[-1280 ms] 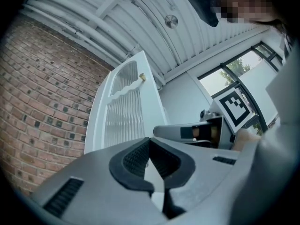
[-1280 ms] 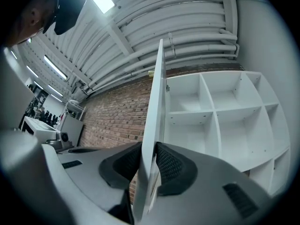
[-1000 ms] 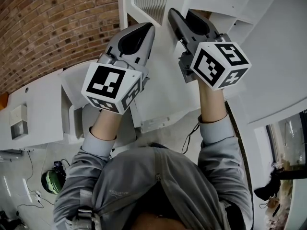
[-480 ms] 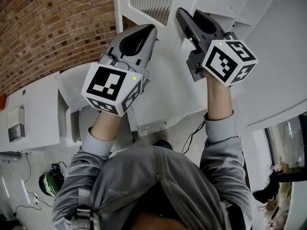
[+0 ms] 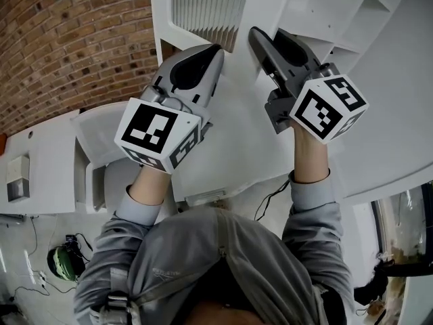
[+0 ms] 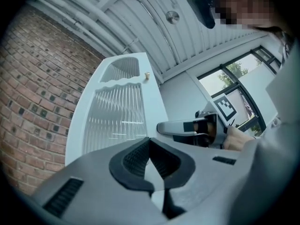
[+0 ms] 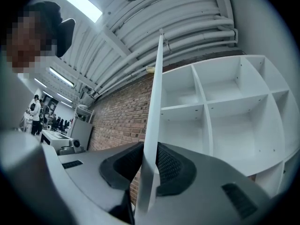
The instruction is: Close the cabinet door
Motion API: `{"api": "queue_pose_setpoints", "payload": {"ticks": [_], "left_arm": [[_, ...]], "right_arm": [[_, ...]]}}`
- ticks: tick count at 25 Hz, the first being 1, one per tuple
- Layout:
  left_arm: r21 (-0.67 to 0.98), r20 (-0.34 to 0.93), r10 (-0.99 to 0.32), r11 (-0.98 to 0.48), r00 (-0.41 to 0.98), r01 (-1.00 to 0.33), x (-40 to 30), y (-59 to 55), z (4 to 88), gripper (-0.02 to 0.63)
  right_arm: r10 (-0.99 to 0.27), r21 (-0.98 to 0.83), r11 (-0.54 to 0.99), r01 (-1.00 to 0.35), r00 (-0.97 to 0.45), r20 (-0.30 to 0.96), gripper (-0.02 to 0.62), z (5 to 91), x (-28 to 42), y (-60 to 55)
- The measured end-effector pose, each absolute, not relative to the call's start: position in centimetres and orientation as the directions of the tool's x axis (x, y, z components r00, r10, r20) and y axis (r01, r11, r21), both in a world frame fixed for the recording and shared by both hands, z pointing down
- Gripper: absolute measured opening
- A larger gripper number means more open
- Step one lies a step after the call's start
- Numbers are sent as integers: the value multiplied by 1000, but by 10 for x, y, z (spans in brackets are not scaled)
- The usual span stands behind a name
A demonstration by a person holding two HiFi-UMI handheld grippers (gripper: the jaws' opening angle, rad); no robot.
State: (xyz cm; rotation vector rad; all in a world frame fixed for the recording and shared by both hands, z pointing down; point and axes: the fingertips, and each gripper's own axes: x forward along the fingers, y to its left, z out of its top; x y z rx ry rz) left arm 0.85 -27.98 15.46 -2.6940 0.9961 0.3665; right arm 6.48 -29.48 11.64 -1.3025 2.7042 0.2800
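**Spotter:** Where is the door?

**Operator:** The cabinet door (image 7: 153, 121) is swung out from the cabinet (image 7: 225, 102). In the right gripper view I see it edge-on, with the empty shelves (image 7: 187, 97) on one side and the brick wall (image 7: 117, 116) on the other. I judge the closing as under way but not finished.

**Spotter:** And your tools?

**Operator:** My right gripper (image 7: 149, 149) is clamped on the door's free edge, one pad on each face. My left gripper (image 6: 151, 142) has its jaws closed tip to tip with nothing between them. It points along the door's face toward the ribbed panel (image 6: 115, 114). I can't tell whether it touches the door.

**Spotter:** How do you want to finish?

**Operator:** I'd swing the edge round in the door's own arc. Pushing straight would make the pads twist or slip on that thin edge. My left gripper can lie flat on the face and share the push, well away from the hinge side. Close to the frame I'd slow down, let go with the right and draw it clear so the jaws aren't trapped. Then I'd press the door home with the left alone.
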Motion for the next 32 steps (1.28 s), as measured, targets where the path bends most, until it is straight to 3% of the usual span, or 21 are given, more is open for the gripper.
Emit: {"api": "queue_pose_setpoints", "payload": {"ticks": [32], "left_arm": [[-163,-272,-674,-671,687,-723,72,-355,156,6]], "right_arm": [[-628,70,759,-647,-757,-182,101,114,120,-374]]}}
